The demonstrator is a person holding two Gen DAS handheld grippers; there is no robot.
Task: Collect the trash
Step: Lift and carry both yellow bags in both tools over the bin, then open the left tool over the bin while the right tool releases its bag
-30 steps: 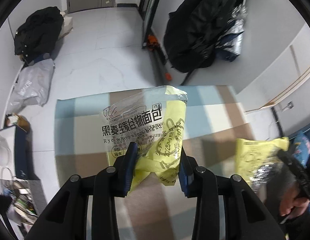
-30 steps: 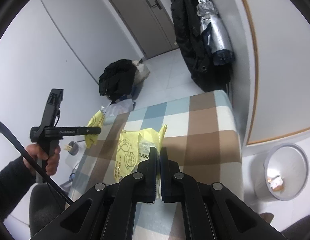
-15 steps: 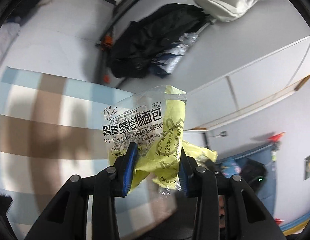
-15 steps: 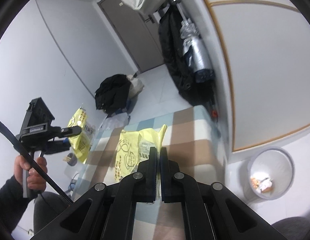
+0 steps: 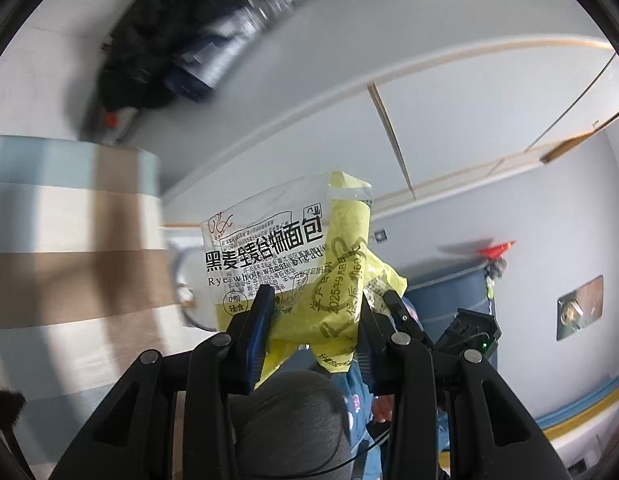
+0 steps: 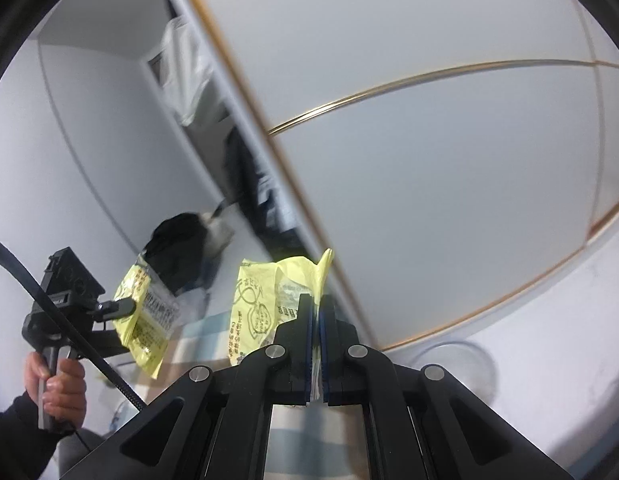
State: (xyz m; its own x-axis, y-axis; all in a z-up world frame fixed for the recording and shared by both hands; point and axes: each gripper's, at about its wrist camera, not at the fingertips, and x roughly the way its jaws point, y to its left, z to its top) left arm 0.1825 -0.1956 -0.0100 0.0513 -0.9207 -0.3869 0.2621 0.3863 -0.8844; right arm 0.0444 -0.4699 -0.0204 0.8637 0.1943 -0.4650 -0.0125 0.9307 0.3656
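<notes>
A clear and yellow bread wrapper (image 5: 285,248) with black print hangs off the table, and my left gripper (image 5: 315,304) is shut on its lower part. My right gripper (image 6: 316,300) is shut on the edge of a second, yellow wrapper (image 6: 257,304), which stands up between the blue pads. In the right wrist view the left gripper (image 6: 117,308) shows at the left with its wrapper (image 6: 145,312), held by a hand (image 6: 57,380). A pale round bin (image 6: 453,364), blurred, lies low on the right by the wall.
The table with the blue, brown and white checked cloth (image 5: 69,240) is on the left and also shows behind the wrappers (image 6: 197,340). Dark coats (image 5: 149,60) hang on the wall. A black bag (image 6: 177,248) lies on the floor. A grey knee (image 5: 289,408) sits under the left gripper.
Both grippers have swung right and risen, away from the table toward the panelled wall. Each wrapper stays clamped as before. The bin has slid from clear view into a blur.
</notes>
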